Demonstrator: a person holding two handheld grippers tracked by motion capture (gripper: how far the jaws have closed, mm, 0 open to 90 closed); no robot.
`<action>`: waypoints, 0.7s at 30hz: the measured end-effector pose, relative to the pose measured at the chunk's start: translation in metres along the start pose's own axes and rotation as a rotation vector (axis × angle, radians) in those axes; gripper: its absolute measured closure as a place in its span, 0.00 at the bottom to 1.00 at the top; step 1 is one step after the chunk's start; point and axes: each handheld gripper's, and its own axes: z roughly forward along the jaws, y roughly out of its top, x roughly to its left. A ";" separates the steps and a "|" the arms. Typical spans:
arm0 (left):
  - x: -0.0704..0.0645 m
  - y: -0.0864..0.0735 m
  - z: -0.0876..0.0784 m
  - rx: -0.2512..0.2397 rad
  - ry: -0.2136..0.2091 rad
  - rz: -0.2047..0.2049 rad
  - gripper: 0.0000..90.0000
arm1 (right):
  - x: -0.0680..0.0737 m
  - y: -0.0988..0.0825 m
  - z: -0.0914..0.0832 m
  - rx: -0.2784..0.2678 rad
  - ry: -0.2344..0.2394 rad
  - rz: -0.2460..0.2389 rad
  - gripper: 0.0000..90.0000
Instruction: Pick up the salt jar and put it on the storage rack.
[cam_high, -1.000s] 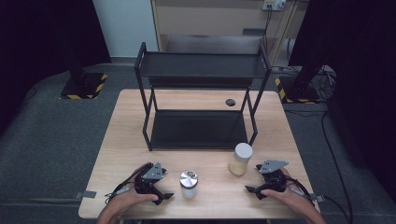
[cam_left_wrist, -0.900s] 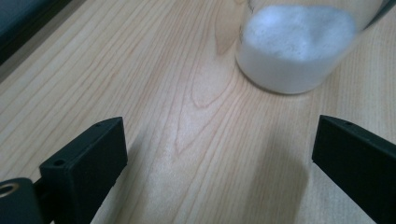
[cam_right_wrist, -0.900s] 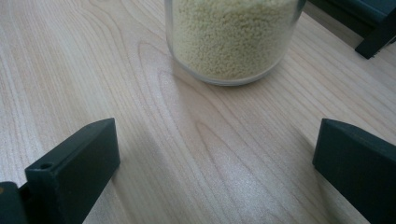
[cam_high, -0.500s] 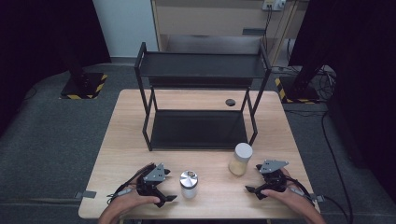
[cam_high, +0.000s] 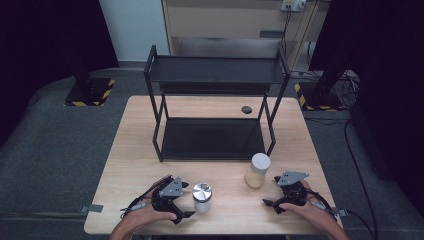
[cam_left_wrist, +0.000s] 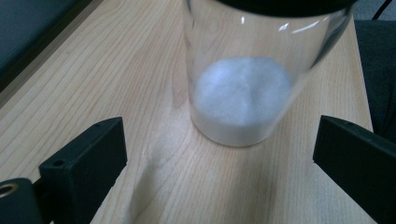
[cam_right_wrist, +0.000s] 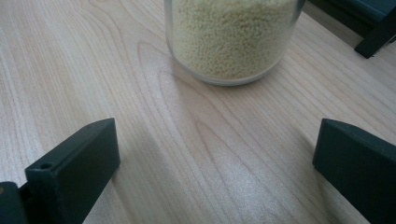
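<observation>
High view: the light wooden table (cam_high: 150, 150) carries a black two-tier metal shelf rack (cam_high: 215, 115) at its far centre. Two jars stand on the near half. The clear glass jar with a silver metal lid (cam_high: 202, 197) stands at near centre-left; the clear jar of yellow grains with a white lid (cam_high: 258, 170) stands at near centre-right, just in front of the rack's near right leg. The left gripper (cam_high: 181, 202) lies just beside the silver-lidded jar, on its left. The right gripper (cam_high: 270, 200) sits near the grain jar, on its near right, and apart from it. A small dark round object (cam_high: 246, 109) lies on the far table, behind the rack.

Left gripper view: the jaws stand wide apart and hold nothing. The silver-lidded jar (cam_left_wrist: 243, 93), with white powder in its base, stands upright between and just ahead of the two jaw tips, not touching either.

Right gripper view: the jaws stand wide apart and hold nothing. The grain jar (cam_right_wrist: 233, 37) stands upright farther ahead, clear of the jaws.

Judged step: approach before grasp, most advanced on the left. The next move probably calls for a short advance of the left gripper until the jar sits between the jaws, then closure on the glass wall below the lid, level, to avoid tipping.
</observation>
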 end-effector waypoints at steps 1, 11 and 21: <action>-0.001 0.001 0.001 -0.001 -0.001 0.005 0.02 | 0.000 0.000 0.000 0.000 0.000 0.000 0.02; -0.004 0.008 0.009 0.000 -0.010 0.024 0.02 | 0.000 0.000 0.000 0.000 0.000 0.000 0.02; -0.007 0.011 0.014 -0.012 -0.010 0.029 0.02 | 0.000 0.000 0.000 0.000 -0.001 0.001 0.02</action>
